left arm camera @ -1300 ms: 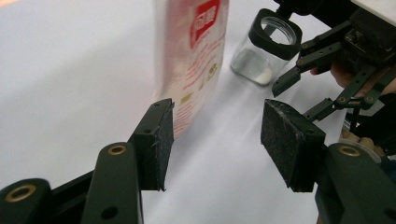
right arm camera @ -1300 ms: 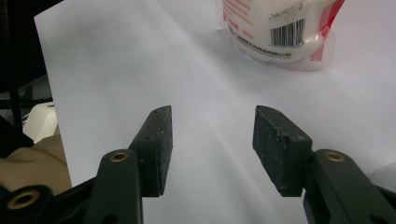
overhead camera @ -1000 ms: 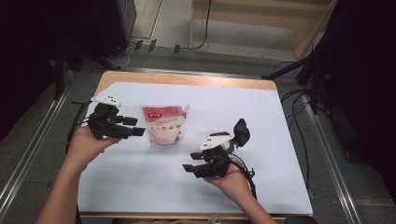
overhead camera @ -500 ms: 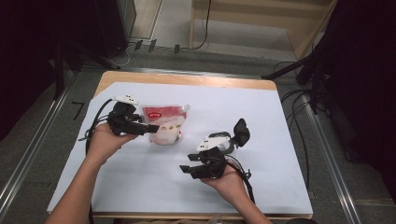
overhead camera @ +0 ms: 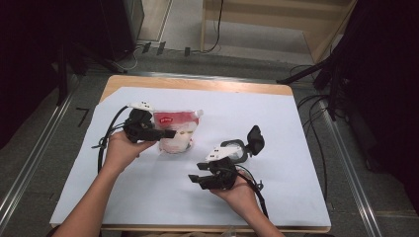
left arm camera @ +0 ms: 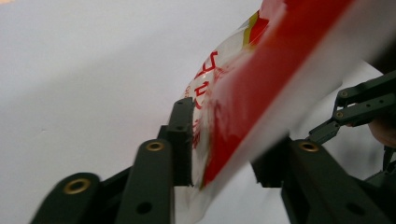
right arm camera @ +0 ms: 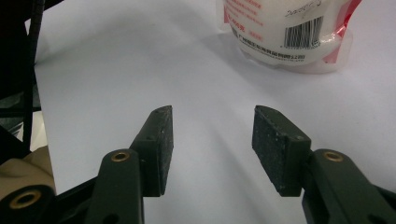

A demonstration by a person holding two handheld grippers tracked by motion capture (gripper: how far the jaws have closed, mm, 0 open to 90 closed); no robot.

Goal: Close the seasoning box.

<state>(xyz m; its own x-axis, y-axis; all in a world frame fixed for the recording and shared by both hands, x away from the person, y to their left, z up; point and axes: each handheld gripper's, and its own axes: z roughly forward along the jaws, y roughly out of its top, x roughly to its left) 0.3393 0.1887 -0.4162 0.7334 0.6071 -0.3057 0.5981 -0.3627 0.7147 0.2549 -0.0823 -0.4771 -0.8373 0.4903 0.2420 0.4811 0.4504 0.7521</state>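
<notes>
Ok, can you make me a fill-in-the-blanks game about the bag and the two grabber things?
1. The left gripper has its jaws around the top edge of the bag, which is coloured ____.
2. The right gripper has ____ between its jaws.
3. The bag lies on a big sheet of ____ paper.
4. In the right gripper view, the bag's white label has a black ____ printed on it.

Missing words: red; nothing; white; barcode
</notes>
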